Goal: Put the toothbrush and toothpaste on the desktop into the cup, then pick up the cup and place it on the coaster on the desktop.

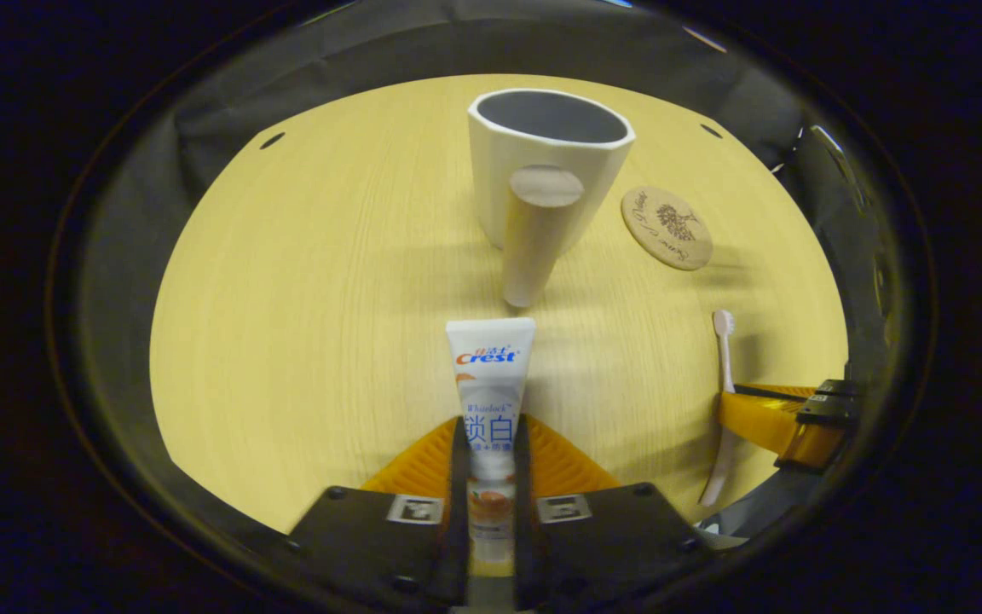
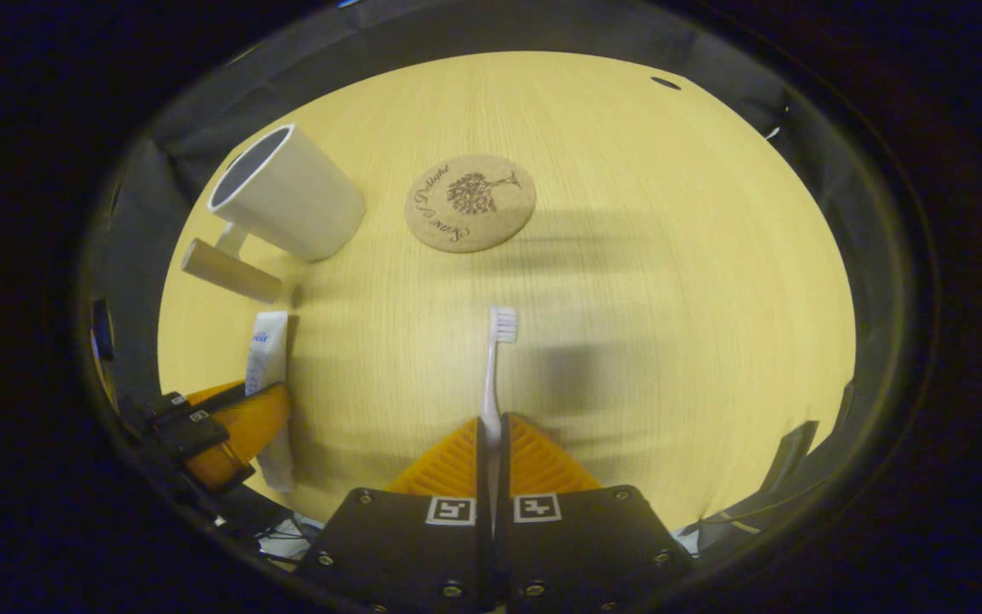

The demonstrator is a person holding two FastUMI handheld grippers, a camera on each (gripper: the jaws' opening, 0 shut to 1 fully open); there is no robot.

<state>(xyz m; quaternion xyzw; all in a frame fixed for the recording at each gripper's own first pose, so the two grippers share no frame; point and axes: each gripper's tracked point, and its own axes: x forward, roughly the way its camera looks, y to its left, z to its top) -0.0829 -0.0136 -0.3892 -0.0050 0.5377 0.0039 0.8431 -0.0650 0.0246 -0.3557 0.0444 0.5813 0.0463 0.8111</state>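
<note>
Nearest the lens in the left gripper view, the left gripper (image 1: 491, 477) was clamped on the toothpaste (image 1: 491, 384), both fingers pressing the tube's lower part while its flat end pointed ahead toward the cup. In the right gripper view, the right gripper (image 2: 491, 460) was likewise closed on the toothbrush (image 2: 493, 367), gripping the handle, with the bristled head sticking forward over the desktop.

Largest of all was the desktop (image 1: 303, 298), pale wood grain, carrying everything else. Next came the cup (image 1: 542, 170), white with a dark inside, standing upright toward the far side with its thick cylindrical handle turned toward the left gripper. Just beside the cup, apart from it, lay the round cork coaster (image 2: 470, 202), flat on the wood and bare. Neither the toothpaste nor the toothbrush was in the cup, and the cup stood off the coaster.
</note>
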